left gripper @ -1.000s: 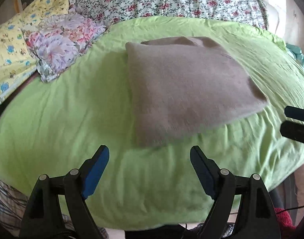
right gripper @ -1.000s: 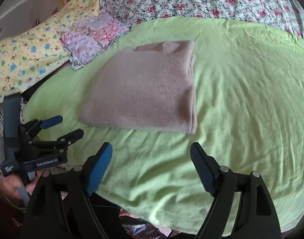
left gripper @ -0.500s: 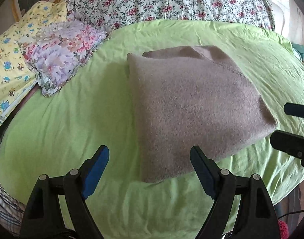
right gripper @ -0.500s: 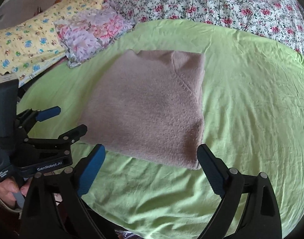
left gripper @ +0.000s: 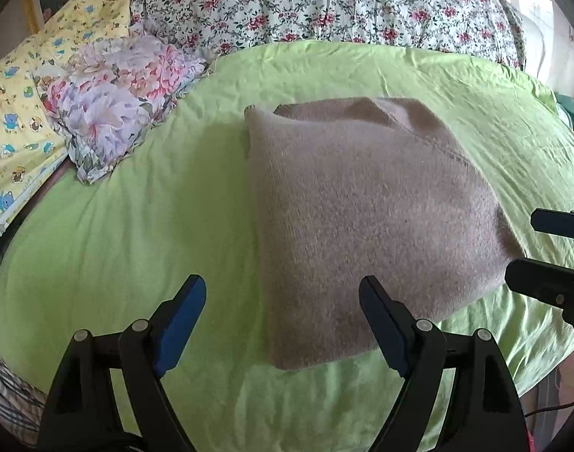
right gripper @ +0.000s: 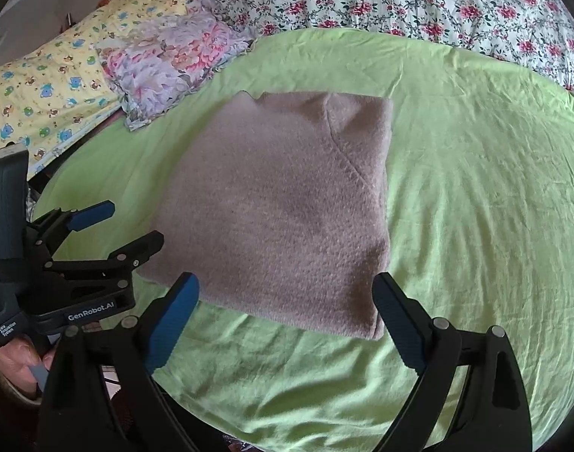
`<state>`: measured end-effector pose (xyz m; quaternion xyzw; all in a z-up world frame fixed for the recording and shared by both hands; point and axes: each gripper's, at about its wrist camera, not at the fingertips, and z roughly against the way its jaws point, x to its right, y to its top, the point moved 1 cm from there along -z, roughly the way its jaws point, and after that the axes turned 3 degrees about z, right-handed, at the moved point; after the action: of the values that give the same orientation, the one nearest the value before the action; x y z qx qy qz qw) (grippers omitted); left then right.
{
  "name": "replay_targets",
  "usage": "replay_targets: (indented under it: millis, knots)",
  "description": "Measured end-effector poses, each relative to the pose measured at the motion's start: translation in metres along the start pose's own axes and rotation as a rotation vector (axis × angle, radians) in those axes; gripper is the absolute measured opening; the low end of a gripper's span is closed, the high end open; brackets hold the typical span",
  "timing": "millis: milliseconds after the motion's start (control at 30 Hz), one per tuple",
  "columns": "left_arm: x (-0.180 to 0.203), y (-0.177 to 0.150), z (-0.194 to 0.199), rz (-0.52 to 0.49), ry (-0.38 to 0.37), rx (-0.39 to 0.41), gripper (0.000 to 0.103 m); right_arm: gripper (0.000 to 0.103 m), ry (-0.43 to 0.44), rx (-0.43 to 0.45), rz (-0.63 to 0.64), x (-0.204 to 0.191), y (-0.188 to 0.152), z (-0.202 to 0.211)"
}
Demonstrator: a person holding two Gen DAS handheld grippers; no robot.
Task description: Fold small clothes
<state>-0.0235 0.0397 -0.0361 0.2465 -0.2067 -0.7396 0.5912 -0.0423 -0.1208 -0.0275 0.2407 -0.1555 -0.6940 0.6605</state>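
Sweater (left gripper: 362,226): taupe knit, already folded into a thick, rough square. Lay flat on the green bedsheet (left gripper: 155,226), with a seam line and the tucked part showing toward its far right corner. Floral pillow (left gripper: 117,90) off its far left corner, apart from it.

Left claw (left gripper: 281,290): released, jaws spread wide, gripping nothing. Hovered over the sweater's near left corner, one finger above the knit and the other above bare sheet. Could not tell whether either fingertip touched the fabric.

Right claw (right gripper: 285,286): also released and empty. Hung just short of the sweater's near edge, toward its near right corner.

Judged as the moment before a grip on the near edge, for one more fold or for lifting the finished bundle.

Likely trouble from here:
- Pinching only the top layer. Would peel that layer up and leave the lower ones behind, undoing the stack.
- Closing with a finger pressed into the soft bed beside the sweater. Would catch bedsheet together with knit and drag both.
- Lifting the two near corners unevenly. Would skew the square and let the tucked part near the far right corner slide out.
- Gripping too shallowly on fuzzy, thick knit. Would probably slip free partway through the lift.
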Motion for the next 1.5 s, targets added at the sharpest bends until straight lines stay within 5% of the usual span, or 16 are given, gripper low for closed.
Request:
replay_targets:
  millis: [1500]
  knots:
    - [0.000, 0.017, -0.010, 0.033, -0.032, -0.019, 0.084, 0.093, 0.012, -0.021, 0.014, -0.001, 0.026, -0.012]
